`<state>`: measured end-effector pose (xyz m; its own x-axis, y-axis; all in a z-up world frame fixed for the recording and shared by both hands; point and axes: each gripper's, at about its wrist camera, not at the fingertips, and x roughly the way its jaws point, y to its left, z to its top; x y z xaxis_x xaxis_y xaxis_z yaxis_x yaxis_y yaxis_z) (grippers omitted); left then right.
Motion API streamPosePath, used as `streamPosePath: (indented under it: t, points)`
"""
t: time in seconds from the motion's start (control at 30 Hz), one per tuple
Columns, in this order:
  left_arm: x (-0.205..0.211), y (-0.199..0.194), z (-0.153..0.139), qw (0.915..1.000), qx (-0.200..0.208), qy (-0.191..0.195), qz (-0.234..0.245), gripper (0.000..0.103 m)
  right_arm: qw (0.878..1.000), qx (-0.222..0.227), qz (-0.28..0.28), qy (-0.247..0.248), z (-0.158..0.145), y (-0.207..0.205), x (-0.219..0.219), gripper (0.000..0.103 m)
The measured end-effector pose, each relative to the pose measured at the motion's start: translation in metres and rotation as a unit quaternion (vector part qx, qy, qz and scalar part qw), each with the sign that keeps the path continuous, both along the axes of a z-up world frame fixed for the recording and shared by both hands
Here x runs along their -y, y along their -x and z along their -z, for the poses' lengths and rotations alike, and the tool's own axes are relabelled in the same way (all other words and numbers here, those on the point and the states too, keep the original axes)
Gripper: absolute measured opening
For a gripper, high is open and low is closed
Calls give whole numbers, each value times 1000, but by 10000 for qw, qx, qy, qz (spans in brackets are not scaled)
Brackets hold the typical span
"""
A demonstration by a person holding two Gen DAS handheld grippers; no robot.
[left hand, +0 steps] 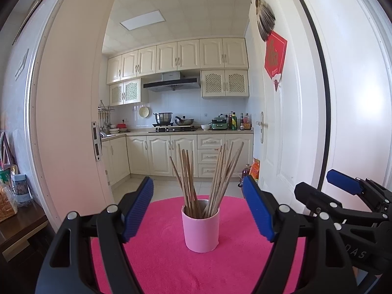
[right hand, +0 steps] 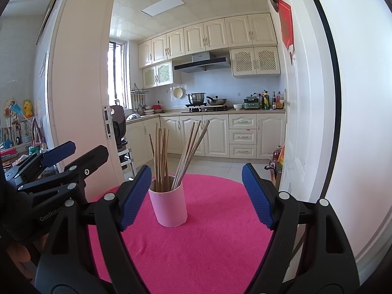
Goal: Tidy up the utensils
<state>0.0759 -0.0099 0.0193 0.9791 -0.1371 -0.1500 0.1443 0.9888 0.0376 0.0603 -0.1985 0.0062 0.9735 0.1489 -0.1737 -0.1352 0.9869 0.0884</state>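
A pink cup (left hand: 201,227) (right hand: 169,205) stands upright on a round magenta mat (left hand: 171,264) (right hand: 215,240). Several wooden chopsticks (left hand: 208,178) (right hand: 176,154) stand in it, fanned into a left bunch and a right bunch. My left gripper (left hand: 198,208) is open, its blue pads on either side of the cup but nearer the camera, nothing between them. My right gripper (right hand: 196,193) is open too, with the cup just inside its left pad, untouched. Each gripper shows at the edge of the other's view: the right gripper (left hand: 343,186) and the left gripper (right hand: 63,152).
Past the mat an open doorway leads into a kitchen with cream cabinets (left hand: 171,154) and a stove with pots (left hand: 171,122). A white door (left hand: 281,122) stands open on the right. A dark side table (left hand: 17,225) with packets is at the left. Bottles (right hand: 276,156) sit on the floor by the door.
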Motion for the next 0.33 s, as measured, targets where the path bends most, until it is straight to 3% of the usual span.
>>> streamPosePath:
  t: [0.33]
  points:
    - [-1, -34, 28, 9985, -529, -89, -78, 74, 9984, -573, -38, -4, 22, -37, 3, 82]
